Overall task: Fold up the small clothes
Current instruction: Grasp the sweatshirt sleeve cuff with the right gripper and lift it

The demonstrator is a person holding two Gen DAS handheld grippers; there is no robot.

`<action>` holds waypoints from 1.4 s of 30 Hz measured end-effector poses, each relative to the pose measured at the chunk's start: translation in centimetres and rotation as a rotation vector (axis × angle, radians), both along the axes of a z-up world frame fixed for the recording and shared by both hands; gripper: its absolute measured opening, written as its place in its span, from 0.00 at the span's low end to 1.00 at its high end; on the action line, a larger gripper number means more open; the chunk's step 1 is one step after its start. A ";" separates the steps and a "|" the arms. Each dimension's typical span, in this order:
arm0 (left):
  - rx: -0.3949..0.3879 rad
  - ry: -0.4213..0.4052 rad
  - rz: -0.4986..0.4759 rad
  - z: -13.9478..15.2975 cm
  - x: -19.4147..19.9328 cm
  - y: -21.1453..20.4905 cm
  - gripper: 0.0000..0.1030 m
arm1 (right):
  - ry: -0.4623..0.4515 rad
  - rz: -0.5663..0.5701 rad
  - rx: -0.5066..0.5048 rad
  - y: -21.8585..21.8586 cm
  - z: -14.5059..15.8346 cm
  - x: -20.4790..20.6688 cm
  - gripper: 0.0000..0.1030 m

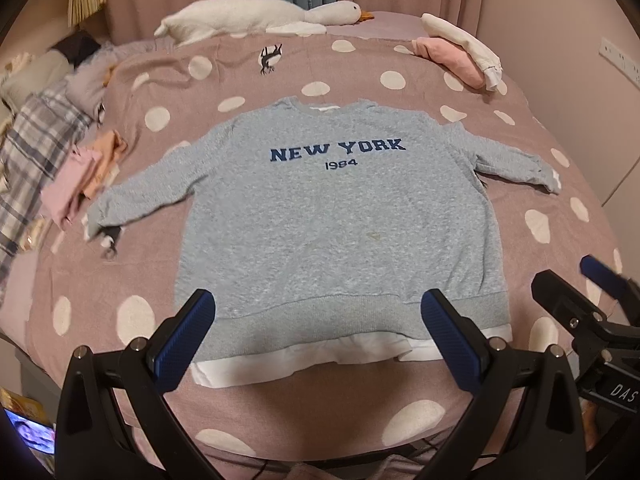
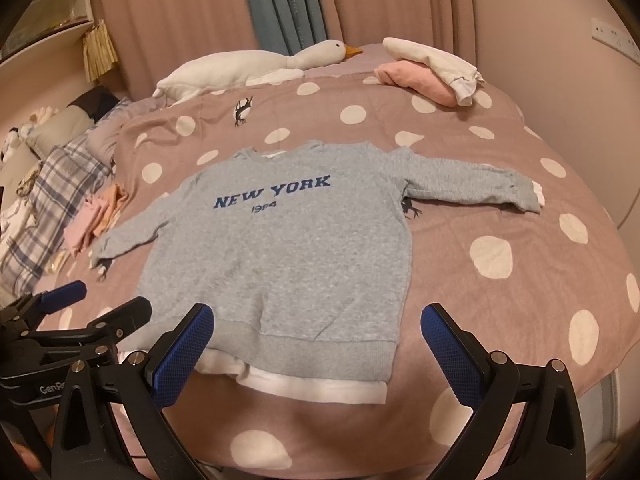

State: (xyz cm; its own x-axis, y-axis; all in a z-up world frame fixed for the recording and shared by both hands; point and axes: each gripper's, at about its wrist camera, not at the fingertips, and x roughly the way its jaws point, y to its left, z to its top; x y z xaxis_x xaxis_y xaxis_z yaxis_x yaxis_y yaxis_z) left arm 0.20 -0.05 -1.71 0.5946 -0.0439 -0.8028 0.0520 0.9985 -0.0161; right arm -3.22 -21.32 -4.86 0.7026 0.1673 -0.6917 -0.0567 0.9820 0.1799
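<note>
The grey sweatshirt (image 1: 340, 216) lies flat, face up, in the middle of the bed (image 1: 560, 240), with "NEW YORK" on its front. Both sleeves stick out to the sides, and a white hem (image 1: 304, 360) peeks out at the bottom edge, closest to the person.

The left hand-held gripper (image 1: 320, 336) hangs just above the hem with its fingers wide apart, holding nothing. The right hand-held gripper (image 2: 320, 344) hangs near the bottom right corner, also wide apart and empty.

A few things could go wrong. The bed is soft and puffy, so a gripper could pinch the dotted cover (image 2: 500, 280) along with the sweatshirt and pull both up. If only the white hem gets grabbed, the grey layer may slide and the fold would come out crooked. The left sleeve (image 1: 136, 196) ends very near a pile of pink and orange clothes (image 1: 84, 180); it may be touching them, but the blur makes that hard to tell. Swinging that sleeve in could drag the pile.
</note>
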 end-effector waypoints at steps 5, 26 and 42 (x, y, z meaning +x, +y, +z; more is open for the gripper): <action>-0.132 0.066 0.034 -2.0 1.4 1.6 1.00 | 0.049 0.007 0.119 -1.7 -1.7 0.8 0.99; -0.477 0.128 0.138 -6.7 8.1 6.7 1.00 | 0.060 -0.439 0.659 -21.7 -10.8 9.9 0.99; -0.467 0.196 0.191 -8.4 11.4 7.0 1.00 | -0.019 -0.625 0.907 -29.2 -12.8 15.6 0.44</action>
